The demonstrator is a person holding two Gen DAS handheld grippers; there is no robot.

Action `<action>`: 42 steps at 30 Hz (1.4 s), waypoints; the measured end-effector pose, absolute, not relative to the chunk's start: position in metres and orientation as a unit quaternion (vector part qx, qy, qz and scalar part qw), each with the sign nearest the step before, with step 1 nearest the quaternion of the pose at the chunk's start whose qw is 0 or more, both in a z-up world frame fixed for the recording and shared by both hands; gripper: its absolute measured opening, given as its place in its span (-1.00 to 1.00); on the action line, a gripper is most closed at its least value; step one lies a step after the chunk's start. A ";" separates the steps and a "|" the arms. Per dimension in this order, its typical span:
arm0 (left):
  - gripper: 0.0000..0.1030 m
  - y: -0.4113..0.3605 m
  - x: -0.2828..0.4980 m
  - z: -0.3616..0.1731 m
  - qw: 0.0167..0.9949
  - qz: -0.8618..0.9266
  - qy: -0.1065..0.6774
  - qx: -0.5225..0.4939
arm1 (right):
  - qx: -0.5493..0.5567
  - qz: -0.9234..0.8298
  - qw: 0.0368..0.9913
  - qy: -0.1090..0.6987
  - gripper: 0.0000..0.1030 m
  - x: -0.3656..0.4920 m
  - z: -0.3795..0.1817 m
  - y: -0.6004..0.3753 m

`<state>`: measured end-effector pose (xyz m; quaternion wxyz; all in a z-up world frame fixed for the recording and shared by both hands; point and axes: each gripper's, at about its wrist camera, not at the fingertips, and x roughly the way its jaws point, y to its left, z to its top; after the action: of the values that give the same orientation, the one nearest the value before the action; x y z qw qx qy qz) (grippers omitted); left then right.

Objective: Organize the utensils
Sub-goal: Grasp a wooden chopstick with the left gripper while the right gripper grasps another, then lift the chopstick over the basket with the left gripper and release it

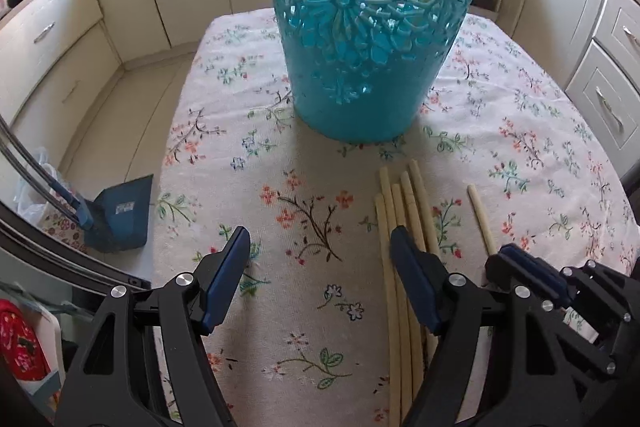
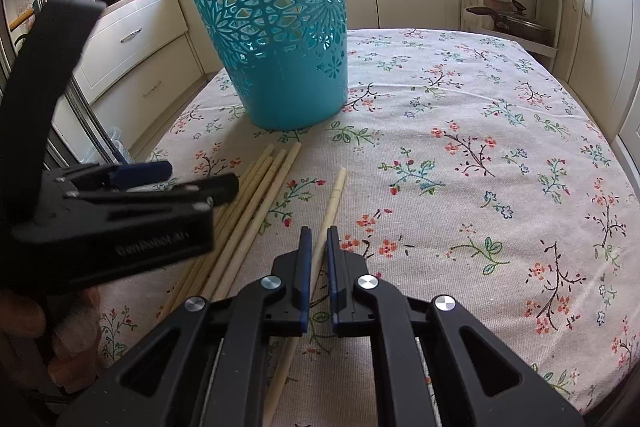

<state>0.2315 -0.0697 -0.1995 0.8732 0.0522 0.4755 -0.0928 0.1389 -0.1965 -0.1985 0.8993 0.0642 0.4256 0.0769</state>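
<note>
While the right tongs sit clenched on the lone chopstick lying on the worktop, lift it level, then tip it into the teal basket. Left tongs hang released beside the chopstick bundle; keep them clear.

A teal basket stands at the bench's far left, blocking any reach there. A bundle of sticks and one lone stick lie just before it. The left claw hovers over the bundle. The cloth to the right lies open.
</note>
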 end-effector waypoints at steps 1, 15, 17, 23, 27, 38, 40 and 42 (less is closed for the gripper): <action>0.34 -0.069 0.232 -0.200 0.873 -0.089 0.476 0.055 | 0.064 0.077 0.899 0.425 -0.84 0.139 -0.199 -0.197; -0.92 -0.087 0.232 -0.197 0.857 -0.135 0.490 0.090 | 0.058 0.082 0.895 0.434 -0.84 0.145 -0.199 -0.196; -0.92 -0.083 0.231 -0.190 0.859 -0.138 0.486 0.082 | 0.060 0.085 0.895 0.435 -0.84 0.145 -0.200 -0.197; -0.92 -0.045 0.229 -0.091 0.913 -0.136 0.384 0.023 | 0.068 0.086 0.894 0.435 -0.84 0.146 -0.200 -0.199; -0.92 -0.030 0.230 -0.006 0.952 -0.147 0.266 -0.024 | 0.073 0.087 0.893 0.436 -0.83 0.147 -0.199 -0.201; -0.92 -0.061 0.288 0.040 0.986 -0.086 0.094 -0.105 | 0.086 0.101 0.895 0.427 -0.65 0.142 -0.201 -0.202; -0.92 -0.065 0.298 0.036 0.987 -0.067 0.079 -0.120 | 0.087 0.103 0.895 0.424 -0.63 0.142 -0.201 -0.201; -0.92 -0.069 0.307 0.029 0.987 -0.060 0.077 -0.125 | 0.087 0.105 0.896 0.423 -0.63 0.142 -0.201 -0.202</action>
<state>0.3069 -0.0694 0.0291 0.9873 -0.1254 0.0768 -0.0598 0.1422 -0.2019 -0.2013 0.8957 0.0872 0.4232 0.1050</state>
